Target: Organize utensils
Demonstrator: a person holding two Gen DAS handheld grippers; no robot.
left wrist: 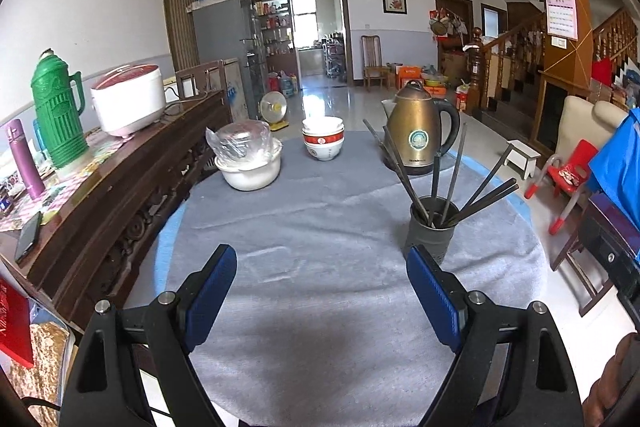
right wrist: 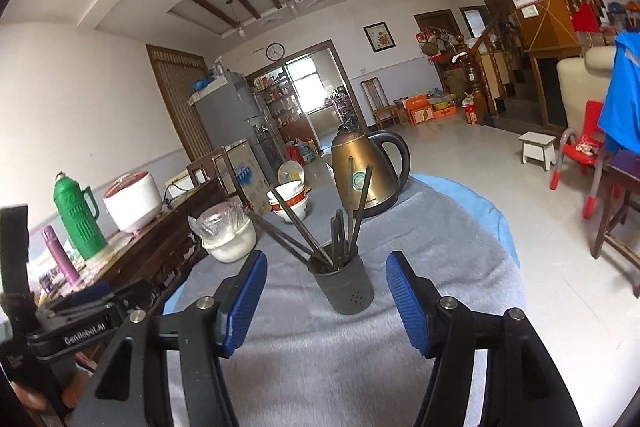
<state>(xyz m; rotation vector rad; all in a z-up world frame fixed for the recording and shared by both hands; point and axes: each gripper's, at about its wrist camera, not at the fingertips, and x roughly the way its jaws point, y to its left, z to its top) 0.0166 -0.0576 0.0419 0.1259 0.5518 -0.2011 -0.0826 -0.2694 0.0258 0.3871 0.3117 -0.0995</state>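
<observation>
While both grippers, left gripper and right gripper, hold their fingers apart and empty, the chopsticks stand in the holder at twelve o'clock from the right one. They look stiff, thin and slippery; I would pinch mid-shaft.

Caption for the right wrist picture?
Open right gripper faces a dark holder of chopsticks before a brass kettle.

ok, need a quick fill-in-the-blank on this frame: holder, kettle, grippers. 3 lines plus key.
1. The chopsticks stand in a dark ____ on the grey cloth.
2. Behind it is a bronze-coloured ____ with a black handle.
3. Both the left gripper and the right gripper hold ____.

Missing words: holder; kettle; nothing
</observation>
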